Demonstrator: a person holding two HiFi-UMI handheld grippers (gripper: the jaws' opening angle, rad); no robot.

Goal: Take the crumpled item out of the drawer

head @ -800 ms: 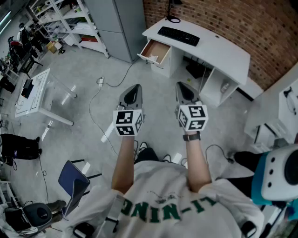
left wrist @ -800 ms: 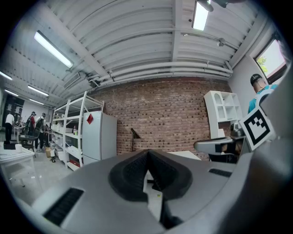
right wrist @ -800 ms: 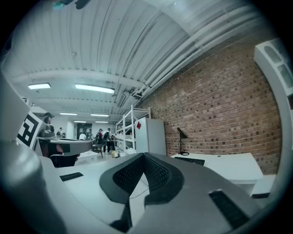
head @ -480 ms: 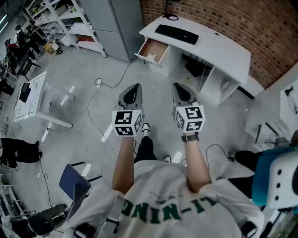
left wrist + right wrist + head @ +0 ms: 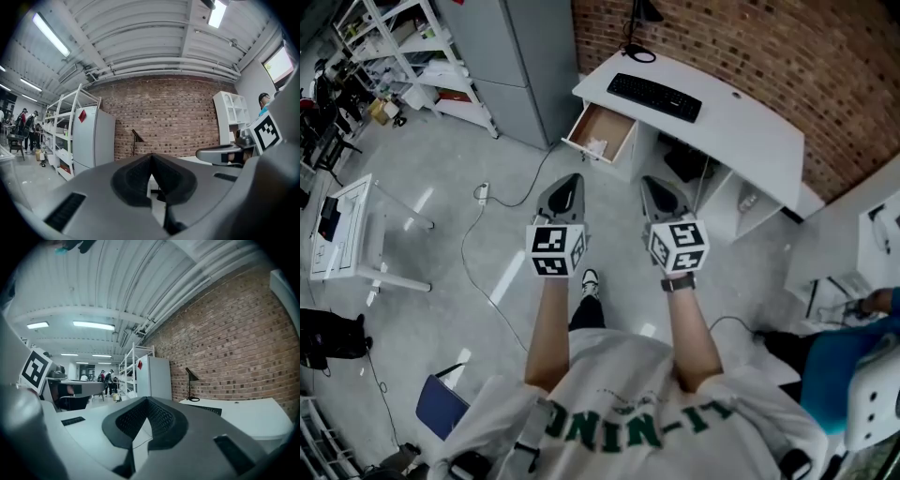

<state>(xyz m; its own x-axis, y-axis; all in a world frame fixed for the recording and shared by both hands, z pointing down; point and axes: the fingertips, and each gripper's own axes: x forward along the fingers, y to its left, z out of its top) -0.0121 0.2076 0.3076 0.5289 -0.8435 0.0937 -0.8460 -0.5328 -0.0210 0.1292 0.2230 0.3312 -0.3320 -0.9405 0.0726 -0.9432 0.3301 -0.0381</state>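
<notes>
The wooden drawer stands pulled out at the left end of the white desk. A small pale crumpled item lies inside it near the front. Both grippers are held level in front of me, well short of the drawer and over the floor. My left gripper is shut with nothing in it, its fingertips meeting in the left gripper view. My right gripper is likewise shut and empty, its pads closed together in the right gripper view.
A black keyboard and a lamp base sit on the desk against a brick wall. A grey cabinet and shelving stand left. A cable runs along the floor; a small white table is far left.
The desk and open drawer have come closer and lower in the head view as I stepped towards them. Both grippers stayed shut and side by side.
</notes>
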